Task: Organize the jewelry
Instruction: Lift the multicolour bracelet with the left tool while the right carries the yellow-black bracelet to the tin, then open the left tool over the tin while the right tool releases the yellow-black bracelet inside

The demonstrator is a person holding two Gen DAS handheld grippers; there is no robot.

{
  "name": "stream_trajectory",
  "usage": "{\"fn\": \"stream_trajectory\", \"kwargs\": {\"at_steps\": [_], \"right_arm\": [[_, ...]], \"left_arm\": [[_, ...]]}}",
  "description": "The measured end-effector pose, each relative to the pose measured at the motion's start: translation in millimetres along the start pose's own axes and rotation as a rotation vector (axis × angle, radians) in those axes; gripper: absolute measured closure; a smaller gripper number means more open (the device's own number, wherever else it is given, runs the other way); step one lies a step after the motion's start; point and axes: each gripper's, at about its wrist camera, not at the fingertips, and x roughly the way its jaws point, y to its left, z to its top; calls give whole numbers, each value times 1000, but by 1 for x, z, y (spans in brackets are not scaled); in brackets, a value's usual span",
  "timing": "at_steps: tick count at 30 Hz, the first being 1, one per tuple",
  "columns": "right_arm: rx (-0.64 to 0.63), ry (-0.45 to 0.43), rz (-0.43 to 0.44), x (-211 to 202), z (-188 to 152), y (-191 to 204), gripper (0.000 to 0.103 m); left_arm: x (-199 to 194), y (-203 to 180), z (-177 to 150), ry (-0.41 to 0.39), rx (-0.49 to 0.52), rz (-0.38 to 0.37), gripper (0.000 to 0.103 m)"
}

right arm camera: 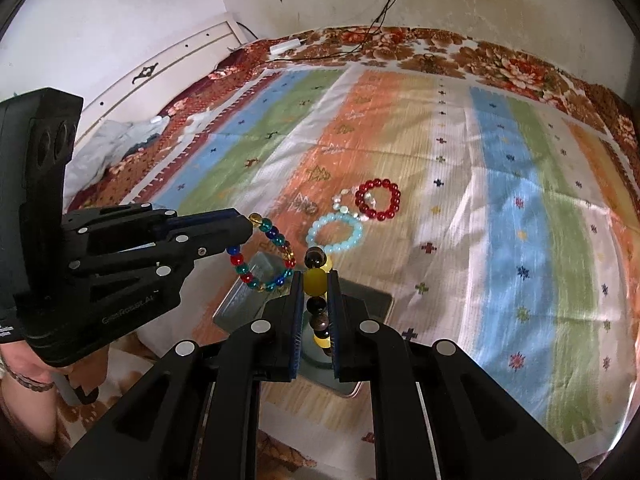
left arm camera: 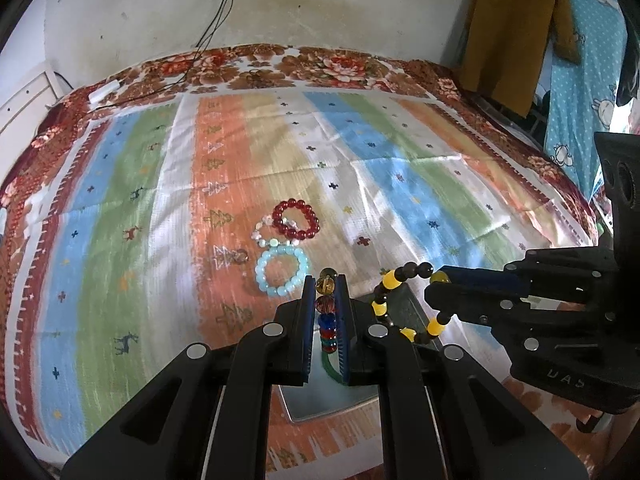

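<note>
Multicoloured bracelet (left arm camera: pixel 325 312) pinched in left gripper (left arm camera: pixel 325 292) | yellow-brown bracelet (right arm camera: pixel 316 284) in right gripper (right arm camera: pixel 316 292)

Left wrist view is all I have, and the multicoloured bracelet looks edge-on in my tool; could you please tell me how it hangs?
Observer: From the right wrist view, the multicoloured bracelet hangs from the left tool as a full open loop, over the left corner of the metal tray.
Operator: Thank you. How is the right tool gripping its bracelet?
Observer: The right tool is shut on the yellow-and-dark bracelet, with a large yellow bead at the tips and dark beads further back.
</note>
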Motion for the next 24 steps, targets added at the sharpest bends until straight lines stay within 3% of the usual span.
{"fn": "stream_trajectory", "kwargs": {"at_steps": [6,20,23,24], "right_arm": [[12,9,8,-2,-9,-1,91],[14,20,33,-3,-22,7,91],[32,29,19,-1,-21,1,84],[32,27,1,-1,-21,-1,73]], "left_arm": [[4,1,-14,35,-10,21,94],[3,-3,-22,72,-24,-23,93],[5,4,-24,86,-49,6,93],[6,7,-24,89,-58,6,92]]}}
